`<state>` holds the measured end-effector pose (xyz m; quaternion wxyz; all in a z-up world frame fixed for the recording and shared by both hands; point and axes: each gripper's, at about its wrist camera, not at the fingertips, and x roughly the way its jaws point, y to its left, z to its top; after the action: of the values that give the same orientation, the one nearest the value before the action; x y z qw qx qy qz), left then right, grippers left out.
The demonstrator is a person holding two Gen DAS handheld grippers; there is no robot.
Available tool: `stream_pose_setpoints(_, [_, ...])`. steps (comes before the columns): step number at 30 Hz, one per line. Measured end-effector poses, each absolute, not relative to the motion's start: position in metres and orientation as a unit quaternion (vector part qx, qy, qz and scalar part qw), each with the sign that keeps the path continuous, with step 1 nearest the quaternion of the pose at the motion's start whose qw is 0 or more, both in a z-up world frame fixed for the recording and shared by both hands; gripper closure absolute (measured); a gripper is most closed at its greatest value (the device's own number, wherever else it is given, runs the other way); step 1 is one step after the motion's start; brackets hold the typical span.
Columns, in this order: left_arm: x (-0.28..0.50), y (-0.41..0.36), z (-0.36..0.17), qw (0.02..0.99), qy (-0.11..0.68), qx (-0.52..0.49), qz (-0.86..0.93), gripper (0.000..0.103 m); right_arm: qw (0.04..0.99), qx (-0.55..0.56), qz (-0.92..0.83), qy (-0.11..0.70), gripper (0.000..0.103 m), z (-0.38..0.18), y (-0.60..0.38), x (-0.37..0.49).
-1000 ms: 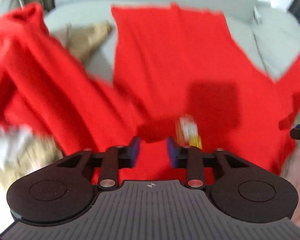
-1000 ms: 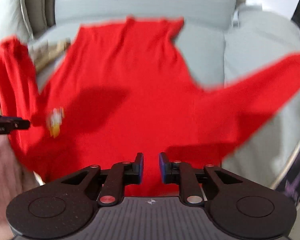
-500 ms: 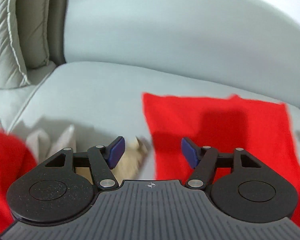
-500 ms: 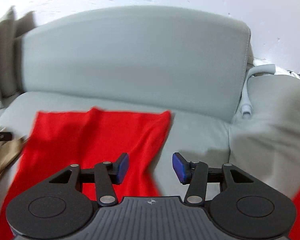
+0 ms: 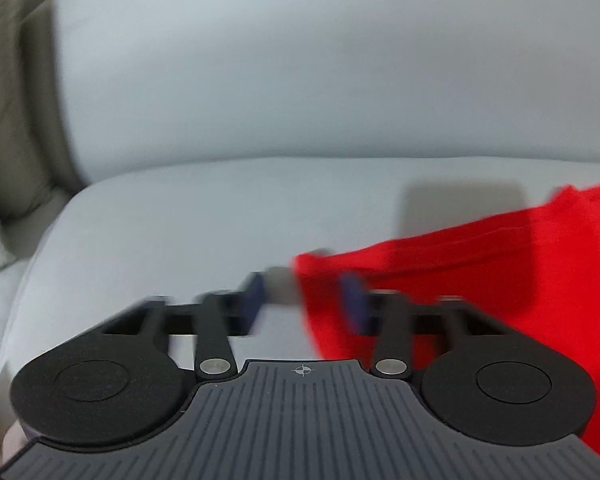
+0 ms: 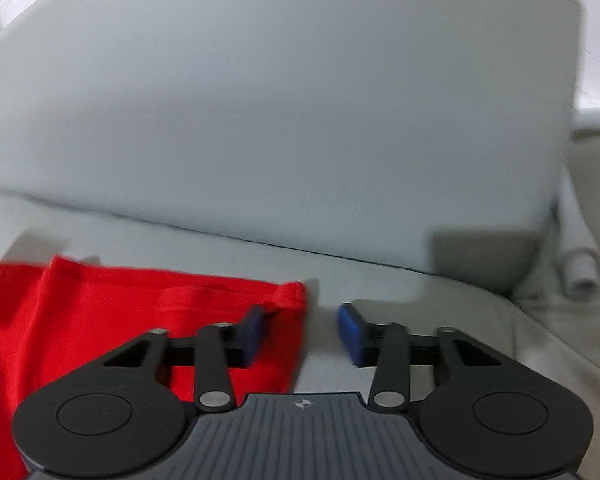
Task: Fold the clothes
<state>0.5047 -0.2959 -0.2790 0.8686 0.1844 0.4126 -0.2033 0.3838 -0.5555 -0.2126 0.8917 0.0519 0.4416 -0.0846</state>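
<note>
Red garment (image 6: 100, 320) on grey sofa (image 6: 300, 120)

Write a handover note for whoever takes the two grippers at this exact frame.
Left gripper: jaws apart and closing, with the left far corner of the red garment between them.
Right gripper: jaws apart and closing, astride the garment's right far corner.
The garment is spread on the grey sofa seat, its far edge towards the backrest.
Done: garment laid out, both grippers set at the corners.
Left: finish the grip on both corners, then make the folds. No fold shows yet.
</note>
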Motion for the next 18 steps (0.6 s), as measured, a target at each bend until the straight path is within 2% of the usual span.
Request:
stream_pose_setpoints(2, [0.497,-0.303,-0.274,0.874,0.385,0.214,-0.203,0.100,0.898,-0.004,-0.059,0.437,0.098,-0.204,-0.543,0.385])
stream_pose_setpoints(6, [0.498,-0.289,-0.254,0.908,0.348,0.156,-0.176,0.101,0.926,-0.041,-0.083,0.366,0.098,-0.178,-0.543,0.376])
stream_pose_setpoints(8, [0.503,-0.292,-0.265,0.907,0.347,0.181,-0.157,0.100,0.930,-0.053,-0.100,0.348,0.098,-0.176,-0.544,0.376])
stream_pose_setpoints(11, [0.514,-0.294,-0.291,0.895,0.383,0.190,-0.126,0.099,0.912,-0.079,-0.110,0.387,0.098,-0.201,-0.540,0.387])
stream_pose_setpoints(14, [0.516,-0.302,-0.299,0.894,0.381,0.208,-0.107,0.099,0.887,-0.099,-0.125,0.433,0.097,-0.228,-0.535,0.394])
stream_pose_setpoints(15, [0.516,-0.303,-0.296,0.894,0.382,0.211,-0.102,0.096,0.886,-0.104,-0.130,0.432,0.093,-0.228,-0.533,0.394])
stream_pose_setpoints(16, [0.516,-0.303,-0.294,0.894,0.382,0.214,-0.097,0.090,0.884,-0.101,-0.137,0.435,0.085,-0.225,-0.533,0.395])
stream_pose_setpoints(17, [0.516,-0.304,-0.291,0.894,0.382,0.216,-0.092,0.077,0.884,-0.094,-0.141,0.435,0.080,-0.222,-0.534,0.395])
stream_pose_setpoints(18, [0.517,-0.303,-0.288,0.894,0.383,0.214,-0.089,0.052,0.889,-0.070,-0.140,0.431,0.069,-0.212,-0.538,0.391])
